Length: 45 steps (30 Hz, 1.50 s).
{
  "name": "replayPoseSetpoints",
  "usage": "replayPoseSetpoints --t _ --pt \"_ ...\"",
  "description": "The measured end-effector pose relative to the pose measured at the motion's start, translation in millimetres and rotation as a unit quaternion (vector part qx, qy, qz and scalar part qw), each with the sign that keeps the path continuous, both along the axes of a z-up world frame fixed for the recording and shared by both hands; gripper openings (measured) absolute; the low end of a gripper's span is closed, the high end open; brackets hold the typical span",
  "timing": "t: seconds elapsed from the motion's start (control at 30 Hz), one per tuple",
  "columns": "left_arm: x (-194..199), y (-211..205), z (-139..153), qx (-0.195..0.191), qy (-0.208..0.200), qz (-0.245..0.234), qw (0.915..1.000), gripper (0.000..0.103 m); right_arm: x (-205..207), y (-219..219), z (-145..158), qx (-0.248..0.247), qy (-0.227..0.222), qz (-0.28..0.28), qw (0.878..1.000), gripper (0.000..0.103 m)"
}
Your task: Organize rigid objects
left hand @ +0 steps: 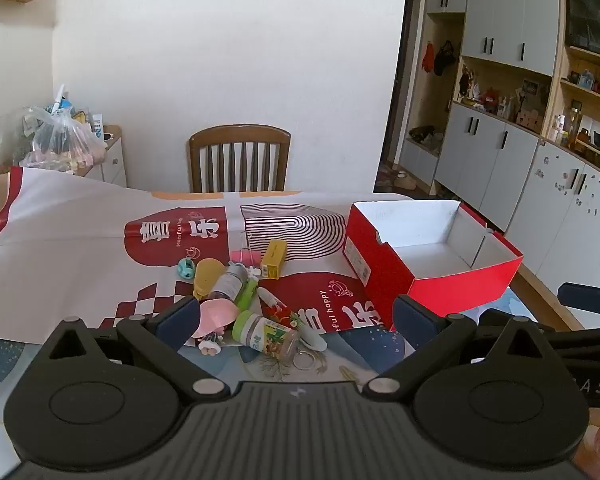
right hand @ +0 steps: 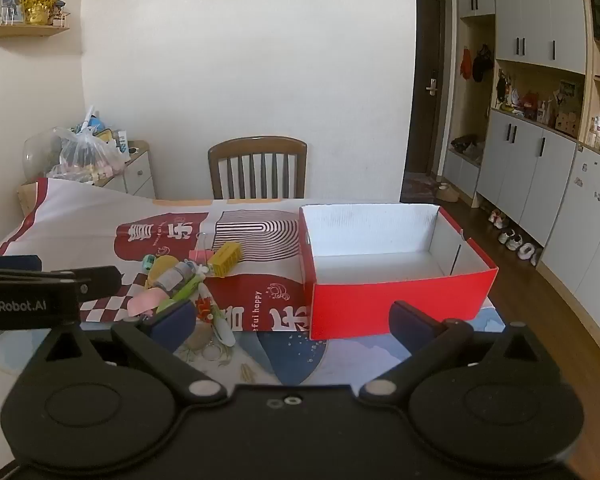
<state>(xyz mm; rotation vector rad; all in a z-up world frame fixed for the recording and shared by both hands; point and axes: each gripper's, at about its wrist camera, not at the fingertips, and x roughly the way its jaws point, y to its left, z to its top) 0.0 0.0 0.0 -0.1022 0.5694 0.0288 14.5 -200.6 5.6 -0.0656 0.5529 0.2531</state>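
On the left I saw the heap of small things on the table cloth (left hand: 80,236): a teal round toy (left hand: 186,269), a yellow bottle (left hand: 206,277), a pink dish (left hand: 216,315), a jar with a green lid (left hand: 269,334) lying on its side, and behind them a yellow box (left hand: 274,259). My left gripper (left hand: 296,320) hovered above this heap, its tongs released and empty. To the right stood the red box (right hand: 400,300), nothing visible inside, near the heap. My right gripper (right hand: 292,322) was before it, also released and holding nothing.

The left hand-held gripper (left hand: 296,314) hangs wide open above small clutter (left hand: 244,292); a red box (left hand: 432,256) sits ahead to its right.
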Motion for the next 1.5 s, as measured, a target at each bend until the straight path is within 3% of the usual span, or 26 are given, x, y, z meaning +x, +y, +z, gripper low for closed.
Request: replayPoseSetpoints --t 0.9,1.5 --pt "-6 -4 7 0.004 -0.026 0.006 0.9996 0.103 -3 -3 9 0.005 -0.012 -0.001 1.000 0.103" --pt "-10 -3 5 0.004 -0.013 0.014 0.9998 0.103 -6 0 6 0.017 -0.018 0.016 1.000 0.103"
